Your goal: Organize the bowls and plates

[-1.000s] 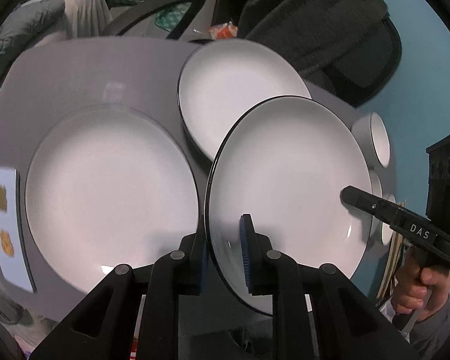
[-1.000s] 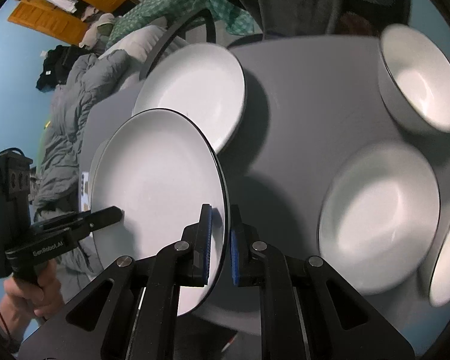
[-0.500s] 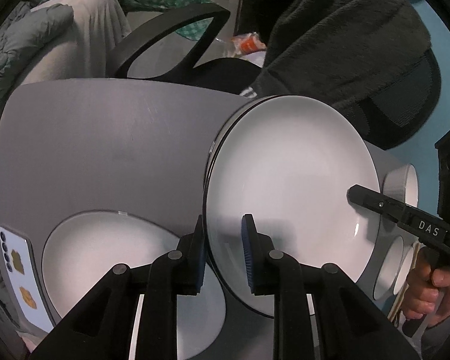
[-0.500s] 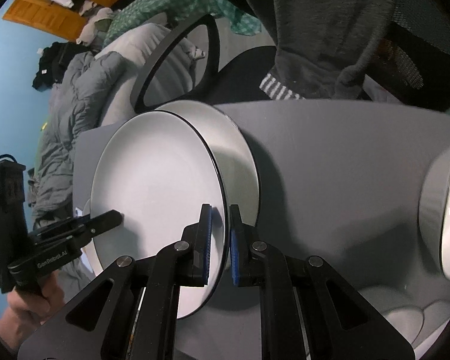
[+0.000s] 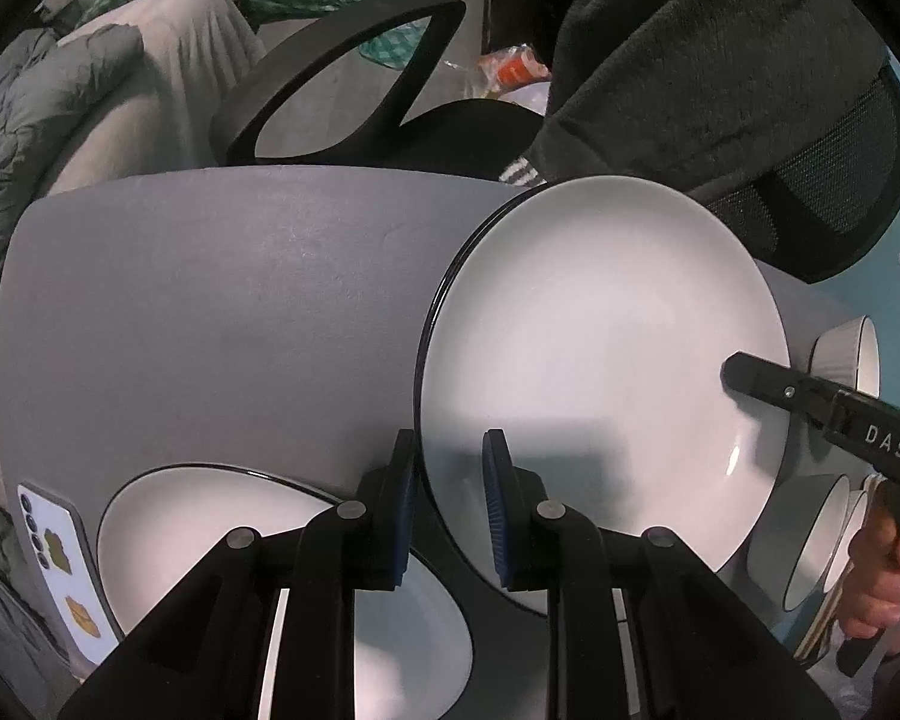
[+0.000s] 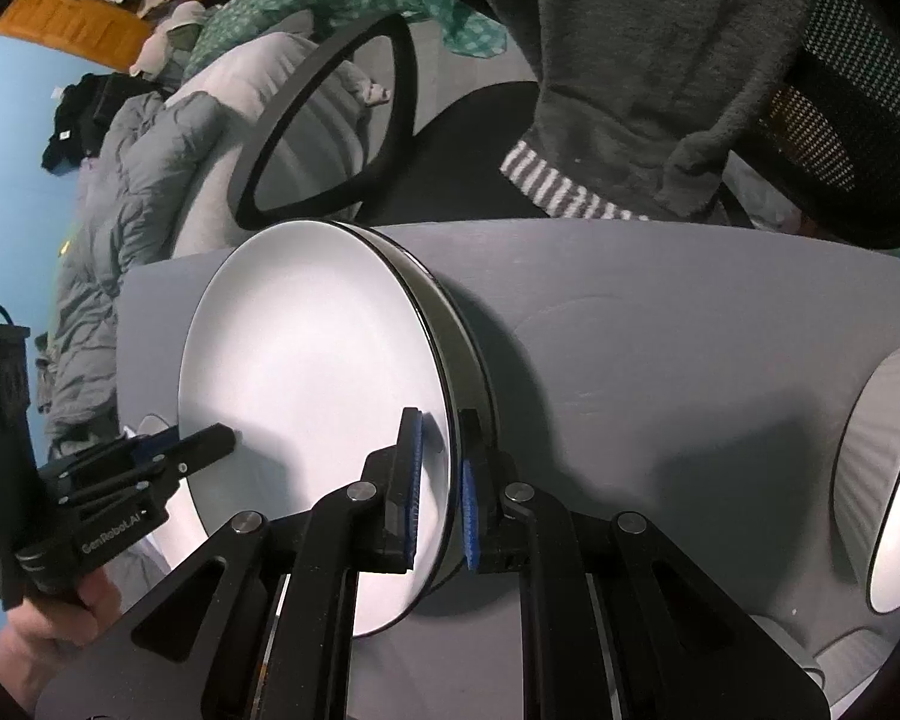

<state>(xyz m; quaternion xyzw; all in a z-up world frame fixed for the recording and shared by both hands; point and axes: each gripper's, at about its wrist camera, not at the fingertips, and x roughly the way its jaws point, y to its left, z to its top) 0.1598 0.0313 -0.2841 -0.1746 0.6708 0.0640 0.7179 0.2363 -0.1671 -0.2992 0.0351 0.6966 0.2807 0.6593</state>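
A white plate with a black rim (image 5: 594,360) lies stacked on a second plate whose dark rim (image 6: 468,348) shows just under it. My left gripper (image 5: 448,501) straddles its near edge with the pads a little apart from the rim. My right gripper (image 6: 437,480) straddles the opposite edge (image 6: 444,468), its pads close on either side. Each gripper shows in the other view, the right one (image 5: 810,396) and the left one (image 6: 168,456). A larger white plate (image 5: 222,534) lies at the near left.
The round grey table (image 5: 240,312) carries white bowls at the right (image 5: 852,354) (image 6: 888,498) and a phone (image 5: 60,570) at the left edge. A black office chair (image 5: 342,72) draped with a dark garment (image 6: 630,60) stands behind the table.
Both grippers carried the plate away from the large plate and lowered it onto the second plate. The left gripper's pads have opened slightly off the rim.
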